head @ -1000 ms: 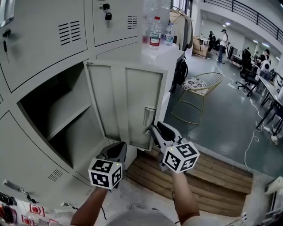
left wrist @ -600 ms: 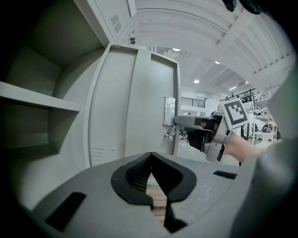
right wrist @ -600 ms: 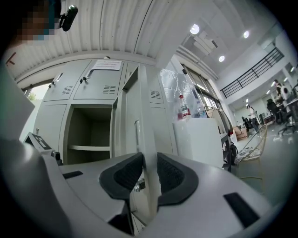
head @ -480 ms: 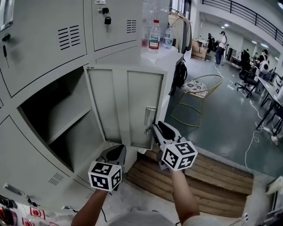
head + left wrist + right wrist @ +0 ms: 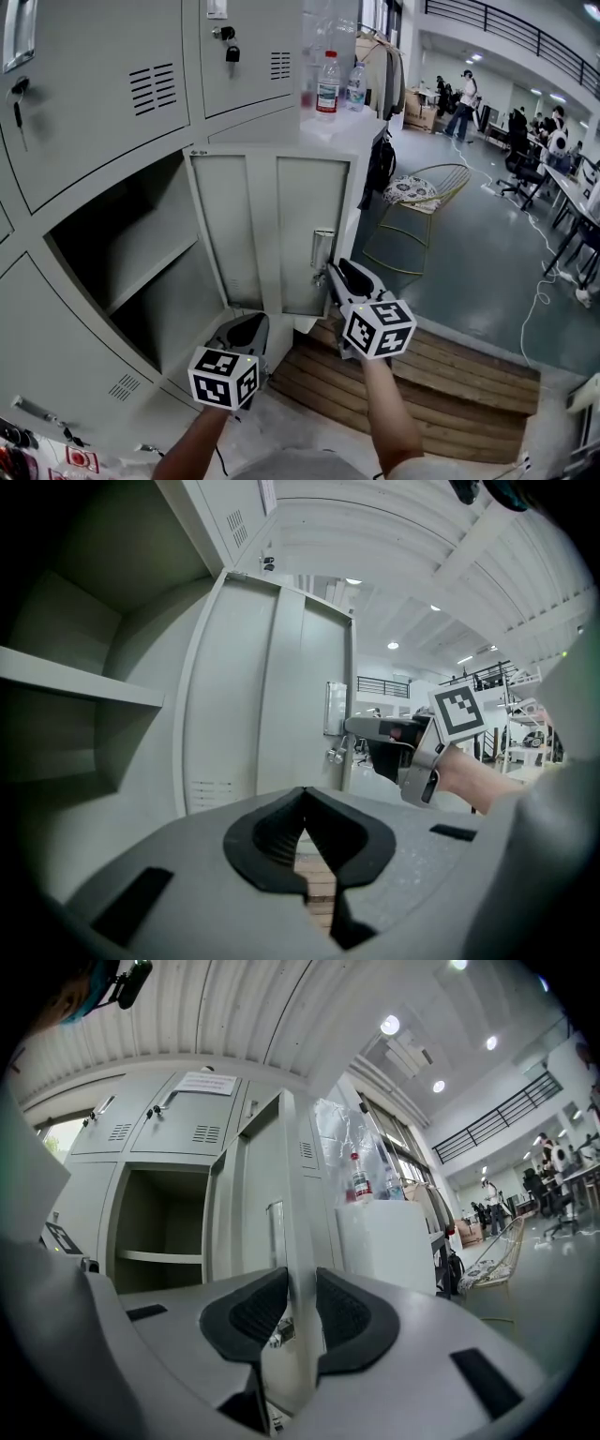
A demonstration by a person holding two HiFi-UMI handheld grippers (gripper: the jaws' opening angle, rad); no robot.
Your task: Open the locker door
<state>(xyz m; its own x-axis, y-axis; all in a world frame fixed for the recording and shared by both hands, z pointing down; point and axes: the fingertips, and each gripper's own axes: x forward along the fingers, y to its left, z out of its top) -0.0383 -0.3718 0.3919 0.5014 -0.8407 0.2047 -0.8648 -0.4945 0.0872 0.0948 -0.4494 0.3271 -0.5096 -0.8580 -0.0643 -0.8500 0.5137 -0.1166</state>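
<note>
The pale grey locker door (image 5: 253, 234) stands swung wide open, its inner face toward me. Beside it the open compartment (image 5: 131, 272) shows a single shelf. My right gripper (image 5: 330, 272) is shut on the door's free edge just under the latch plate (image 5: 322, 248). In the right gripper view the door edge (image 5: 298, 1232) runs up between the pads of the right gripper (image 5: 302, 1309). My left gripper (image 5: 246, 328) hangs lower, in front of the compartment's bottom corner, shut and empty. In the left gripper view the left gripper (image 5: 305, 832) points at the door (image 5: 244, 714).
More closed lockers surround the open one; one above carries a padlock (image 5: 232, 53). Water bottles (image 5: 328, 82) stand on a white cabinet behind the door. A wire chair (image 5: 417, 202) and a wooden platform (image 5: 450, 375) lie to the right. People stand far back.
The door, with my right gripper on its edge, has drifted slightly to the right in view. The left gripper has barely moved.
</note>
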